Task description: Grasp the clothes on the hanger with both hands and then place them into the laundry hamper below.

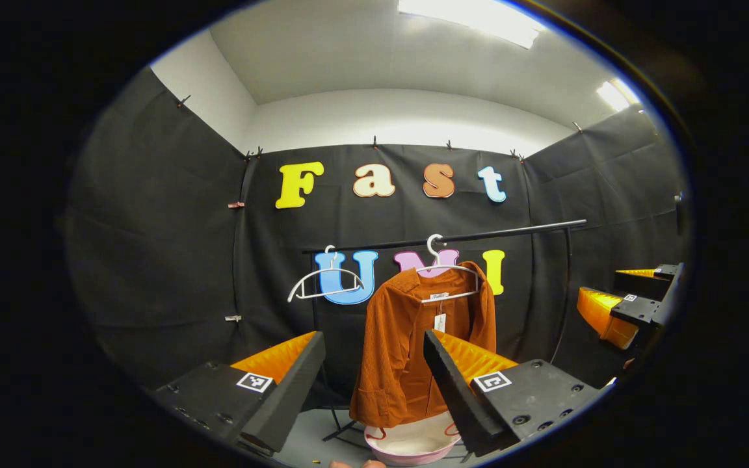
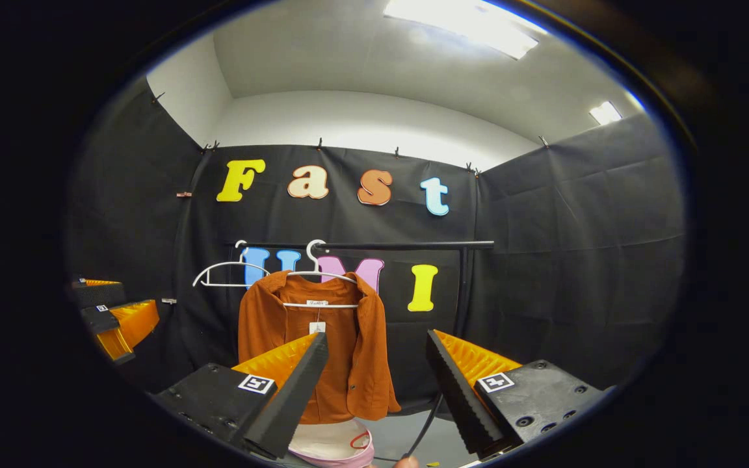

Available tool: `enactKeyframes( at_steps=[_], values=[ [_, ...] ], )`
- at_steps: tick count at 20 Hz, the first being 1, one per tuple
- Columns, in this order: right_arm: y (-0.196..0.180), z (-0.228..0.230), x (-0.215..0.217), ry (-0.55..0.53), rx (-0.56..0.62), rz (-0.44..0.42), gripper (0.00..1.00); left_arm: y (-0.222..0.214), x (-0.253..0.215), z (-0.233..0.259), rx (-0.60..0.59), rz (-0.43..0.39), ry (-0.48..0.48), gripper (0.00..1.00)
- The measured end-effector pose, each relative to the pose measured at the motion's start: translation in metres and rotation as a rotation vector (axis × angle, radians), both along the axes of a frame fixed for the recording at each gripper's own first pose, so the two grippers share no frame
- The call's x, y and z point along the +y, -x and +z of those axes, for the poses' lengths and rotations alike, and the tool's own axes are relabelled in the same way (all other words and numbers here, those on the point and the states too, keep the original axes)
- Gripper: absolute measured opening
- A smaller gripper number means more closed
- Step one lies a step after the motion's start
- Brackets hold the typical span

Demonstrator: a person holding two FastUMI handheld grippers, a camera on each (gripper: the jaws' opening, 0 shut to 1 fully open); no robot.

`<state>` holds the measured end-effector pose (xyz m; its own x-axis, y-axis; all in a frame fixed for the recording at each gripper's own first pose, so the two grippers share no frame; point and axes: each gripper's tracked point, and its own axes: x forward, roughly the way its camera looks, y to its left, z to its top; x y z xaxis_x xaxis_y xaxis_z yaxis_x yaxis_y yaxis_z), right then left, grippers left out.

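An orange-brown shirt (image 1: 400,325) (image 2: 270,318) hangs on a white hanger (image 1: 450,270) (image 2: 320,304) from a black rail (image 1: 511,231) (image 2: 407,246). Straight below it on the floor stands the pink and white laundry hamper (image 1: 410,445) (image 2: 332,447). My left gripper (image 1: 371,339) is open, short of the shirt and level with its lower half. My right gripper (image 2: 376,339) is open too, also short of the shirt and aimed just right of it. Each gripper appears at the edge of the other's view: the right gripper (image 1: 625,302) and the left gripper (image 2: 111,315), both apart from the shirt.
An empty white hanger (image 1: 326,283) (image 2: 225,273) hangs on the rail to the shirt's left. The rack's black upright (image 1: 566,292) (image 2: 462,292) stands at the right, and its foot (image 1: 342,429) lies beside the hamper. Black cloth walls close in the booth.
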<state>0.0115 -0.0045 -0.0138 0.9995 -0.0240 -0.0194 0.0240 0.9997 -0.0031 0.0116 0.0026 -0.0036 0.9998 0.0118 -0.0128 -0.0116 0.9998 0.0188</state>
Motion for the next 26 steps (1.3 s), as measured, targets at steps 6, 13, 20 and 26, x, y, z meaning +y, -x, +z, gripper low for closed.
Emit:
enactKeyframes(
  at_steps=[6,13,20,26],
  values=[
    [-0.057,-0.001,-0.016,0.001,-0.029,-0.003,0.97,-0.059,-0.027,-0.006,0.011,-0.035,0.01,0.96],
    [-0.14,-0.031,-0.023,-0.003,-0.014,0.048,0.97,-0.178,-0.069,-0.029,0.013,-0.015,-0.03,0.96],
    [-0.204,-0.078,-0.023,-0.021,0.022,0.125,0.98,-0.297,-0.083,-0.068,0.015,0.108,-0.078,0.9],
    [-0.243,-0.115,-0.024,-0.024,0.068,0.163,0.98,-0.355,-0.071,-0.106,0.067,0.214,-0.099,0.85]
  ],
)
